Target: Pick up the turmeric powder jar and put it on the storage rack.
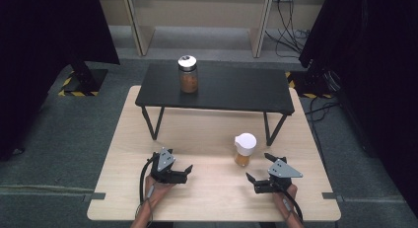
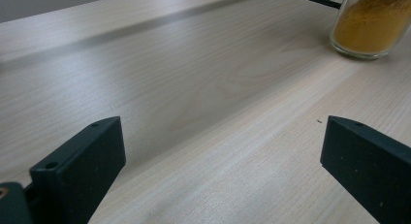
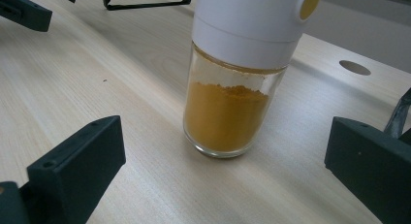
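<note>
Right gripper (image 1: 260,179): jaws spread wide, empty, aimed at the spice jar (image 3: 232,88) standing upright just ahead on the wooden surface (image 1: 207,188). Left gripper (image 1: 183,171): jaws likewise wide apart and empty, jar well off to one side. The jar is glass, about half full of orange powder, white cap: probably light, rigid, smooth, breakable. Best gripped across the glass body below the cap. A second jar (image 1: 188,74) stands on the black raised shelf (image 1: 236,95).

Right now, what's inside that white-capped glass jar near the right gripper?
The glass jar holds orange-yellow powder, filling roughly its lower half. The white cap hides whatever is above.
</note>
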The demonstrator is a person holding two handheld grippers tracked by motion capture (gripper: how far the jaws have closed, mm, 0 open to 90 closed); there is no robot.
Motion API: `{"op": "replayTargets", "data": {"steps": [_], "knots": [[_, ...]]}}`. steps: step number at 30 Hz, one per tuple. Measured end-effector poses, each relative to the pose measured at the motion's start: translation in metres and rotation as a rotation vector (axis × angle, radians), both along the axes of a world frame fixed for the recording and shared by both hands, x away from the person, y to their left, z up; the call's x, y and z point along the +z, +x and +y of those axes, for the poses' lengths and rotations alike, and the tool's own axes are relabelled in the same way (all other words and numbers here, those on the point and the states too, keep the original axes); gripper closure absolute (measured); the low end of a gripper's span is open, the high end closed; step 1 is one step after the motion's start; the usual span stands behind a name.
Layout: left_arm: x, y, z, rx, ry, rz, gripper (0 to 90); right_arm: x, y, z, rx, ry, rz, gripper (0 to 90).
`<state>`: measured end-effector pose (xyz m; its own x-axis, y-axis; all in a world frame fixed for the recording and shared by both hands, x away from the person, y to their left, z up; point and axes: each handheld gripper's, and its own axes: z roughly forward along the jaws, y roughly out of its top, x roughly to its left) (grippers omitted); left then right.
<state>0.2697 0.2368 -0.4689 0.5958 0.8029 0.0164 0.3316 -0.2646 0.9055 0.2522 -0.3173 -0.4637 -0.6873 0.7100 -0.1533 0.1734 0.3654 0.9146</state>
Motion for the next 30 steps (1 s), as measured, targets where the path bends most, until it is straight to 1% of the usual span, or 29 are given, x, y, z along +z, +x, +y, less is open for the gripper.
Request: {"op": "replayTargets", "data": {"steps": [10,30], "knots": [[-0.0001,0.0008,0.0013,0.001,-0.009,0.005,1.2,-0.0002,0.0003,-0.0006,0.003,0.002,-0.001,0.7],[0.0003,0.0014,0.0014,0.000,-0.010,0.011,0.8,-0.0010,0.0002,-0.0010,0.009,0.006,-0.006,0.7]]}}
